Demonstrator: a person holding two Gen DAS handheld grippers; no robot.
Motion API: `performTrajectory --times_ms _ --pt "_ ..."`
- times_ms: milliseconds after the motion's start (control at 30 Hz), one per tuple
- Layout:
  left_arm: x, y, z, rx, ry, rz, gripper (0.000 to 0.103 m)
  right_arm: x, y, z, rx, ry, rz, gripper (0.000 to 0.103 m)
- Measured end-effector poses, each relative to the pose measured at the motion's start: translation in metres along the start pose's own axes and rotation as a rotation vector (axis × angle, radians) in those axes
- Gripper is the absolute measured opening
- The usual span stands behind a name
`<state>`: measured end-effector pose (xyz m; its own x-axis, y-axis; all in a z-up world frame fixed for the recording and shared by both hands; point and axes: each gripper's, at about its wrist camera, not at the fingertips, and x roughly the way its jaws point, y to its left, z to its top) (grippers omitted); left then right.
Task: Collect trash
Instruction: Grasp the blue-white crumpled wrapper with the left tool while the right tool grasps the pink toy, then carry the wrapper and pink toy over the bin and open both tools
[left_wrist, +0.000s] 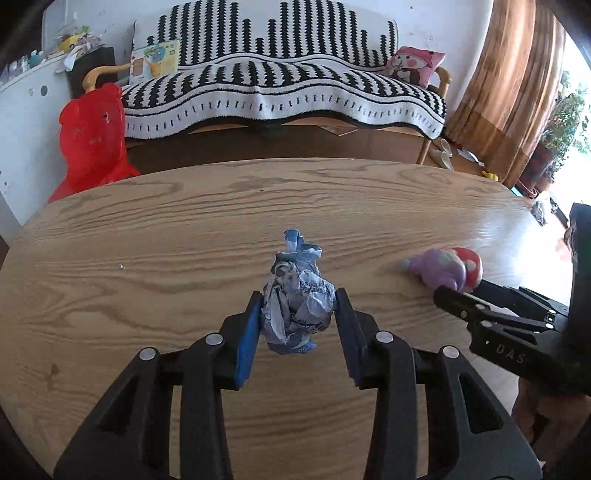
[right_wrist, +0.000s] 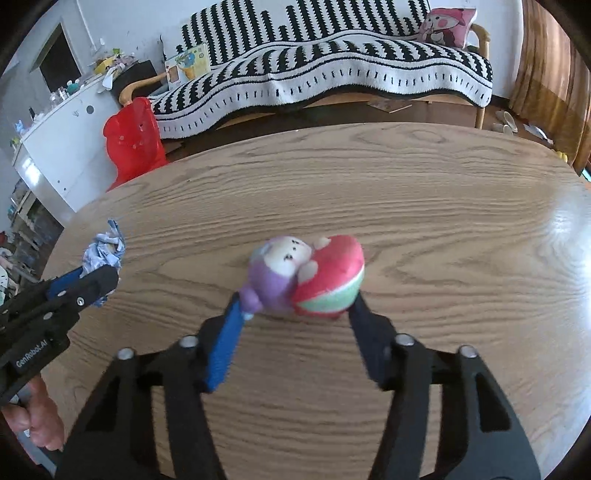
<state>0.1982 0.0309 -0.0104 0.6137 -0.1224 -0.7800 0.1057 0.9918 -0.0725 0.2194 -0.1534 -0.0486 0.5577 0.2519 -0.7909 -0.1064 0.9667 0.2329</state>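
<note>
A crumpled ball of blue-and-white printed paper (left_wrist: 295, 295) sits between the blue pads of my left gripper (left_wrist: 298, 306), which is shut on it just above the wooden table (left_wrist: 184, 221). To its right, a small plush toy (right_wrist: 306, 275), purple with a red-and-green ball, rests on the table (right_wrist: 406, 203). My right gripper (right_wrist: 295, 301) is shut on the toy, one pad on the purple side and one on the ball. The right wrist view also shows the left gripper (right_wrist: 96, 277) with the paper (right_wrist: 103, 251) at the left. The left wrist view shows the right gripper (left_wrist: 461, 291) by the toy (left_wrist: 447, 271).
Beyond the table's far edge stands a sofa (left_wrist: 284, 85) under a black-and-white striped cover. A red plastic chair (left_wrist: 92, 140) is at the far left beside a white cabinet (right_wrist: 66, 147). A brown curtain (left_wrist: 509, 92) hangs at the right. A person's hand (right_wrist: 40, 424) holds the left gripper.
</note>
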Motion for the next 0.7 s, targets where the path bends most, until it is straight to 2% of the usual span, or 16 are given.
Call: performTrajectory --times_ms 167,333,533,700 --pt "-0.012 -0.031 -0.005 0.031 -0.011 -0.032 0.039 -0.040 -0.016 -0.015 -0.006 -0.039 -0.027 0.045" --pt "-0.026 -0.086 -0.010 0.094 -0.031 -0.086 0.039 -0.095 -0.053 -0.035 0.014 -0.082 -0.068 0.045" --pt "-0.043 -0.181 -0.028 0.220 -0.046 -0.194 0.039 -0.171 -0.128 -0.074 0.093 -0.135 -0.180 0.045" --pt "-0.059 -0.269 -0.052 0.330 -0.061 -0.314 0.039 -0.241 -0.209 -0.124 0.204 -0.177 -0.295 0.045"
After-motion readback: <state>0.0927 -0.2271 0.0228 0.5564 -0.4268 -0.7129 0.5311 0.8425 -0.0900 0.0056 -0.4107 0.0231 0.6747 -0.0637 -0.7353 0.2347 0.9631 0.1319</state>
